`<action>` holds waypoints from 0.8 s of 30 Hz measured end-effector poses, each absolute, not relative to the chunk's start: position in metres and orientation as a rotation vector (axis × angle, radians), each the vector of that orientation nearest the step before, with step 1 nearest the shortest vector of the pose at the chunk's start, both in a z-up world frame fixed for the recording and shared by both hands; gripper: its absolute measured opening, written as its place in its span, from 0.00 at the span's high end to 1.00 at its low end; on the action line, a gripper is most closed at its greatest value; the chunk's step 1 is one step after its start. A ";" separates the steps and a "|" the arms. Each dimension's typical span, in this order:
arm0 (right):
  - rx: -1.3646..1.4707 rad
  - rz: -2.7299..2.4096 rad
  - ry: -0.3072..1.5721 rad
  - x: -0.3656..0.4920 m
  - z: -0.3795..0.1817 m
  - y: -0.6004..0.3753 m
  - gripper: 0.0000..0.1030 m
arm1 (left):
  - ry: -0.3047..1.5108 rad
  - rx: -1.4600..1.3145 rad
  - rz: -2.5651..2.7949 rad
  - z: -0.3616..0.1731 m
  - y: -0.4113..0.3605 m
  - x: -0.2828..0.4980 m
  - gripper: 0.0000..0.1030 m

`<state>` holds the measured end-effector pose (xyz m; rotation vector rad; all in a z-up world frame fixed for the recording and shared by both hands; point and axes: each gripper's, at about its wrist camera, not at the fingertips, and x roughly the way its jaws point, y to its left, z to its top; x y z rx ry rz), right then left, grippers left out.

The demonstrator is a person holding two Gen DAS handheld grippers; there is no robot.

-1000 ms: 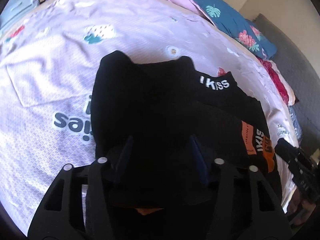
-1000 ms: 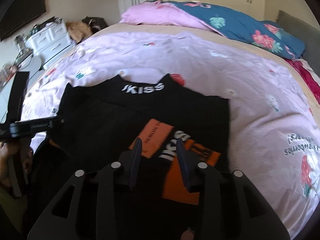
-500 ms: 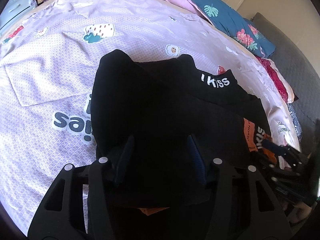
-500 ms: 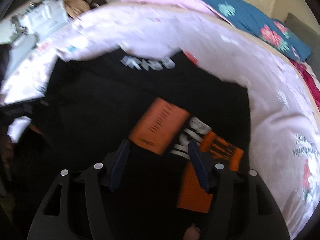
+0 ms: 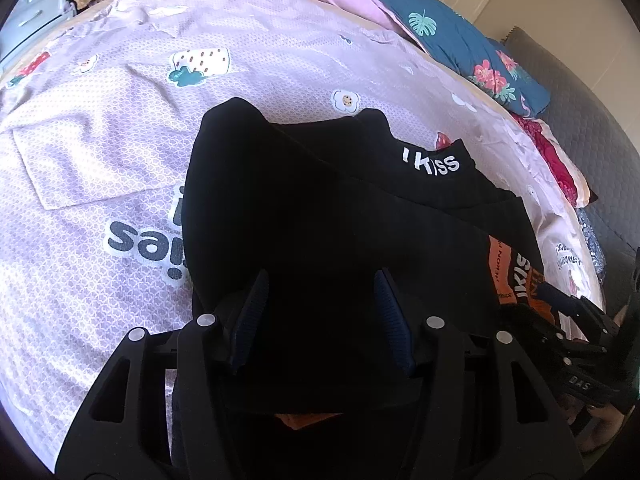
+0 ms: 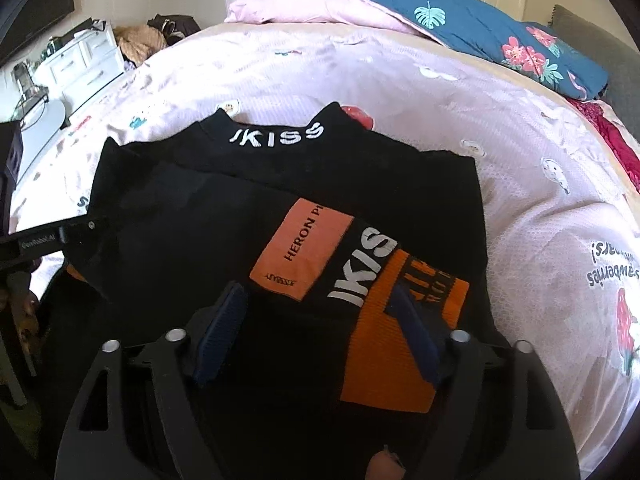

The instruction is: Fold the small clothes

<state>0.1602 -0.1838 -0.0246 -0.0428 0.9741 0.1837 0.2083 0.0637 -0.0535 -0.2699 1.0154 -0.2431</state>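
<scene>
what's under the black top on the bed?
The black top lies on the pink printed bedsheet, which shows on its far and outer sides. An orange scrap peeks from under the near edge in the left view. Anything else beneath is covered.

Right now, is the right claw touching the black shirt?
Cannot tell. In the right wrist view the right claw, jaws just opened wider, straddles the black shirt; contact is unclear.

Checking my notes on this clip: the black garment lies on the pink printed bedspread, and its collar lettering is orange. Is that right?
Not quite. The collar lettering on the black garment is white, as the right wrist view shows; orange appears only on the patches lower down. The pink printed bedspread part is right.
</scene>
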 end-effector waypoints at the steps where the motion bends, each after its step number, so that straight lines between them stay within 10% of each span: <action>1: -0.040 0.181 0.971 0.158 -0.023 -0.185 0.20 | 1.015 -0.270 -0.242 -0.053 0.064 0.208 0.54; 24: 0.054 0.121 0.888 0.140 0.003 -0.206 0.04 | 0.951 -0.289 -0.205 -0.019 0.067 0.184 0.09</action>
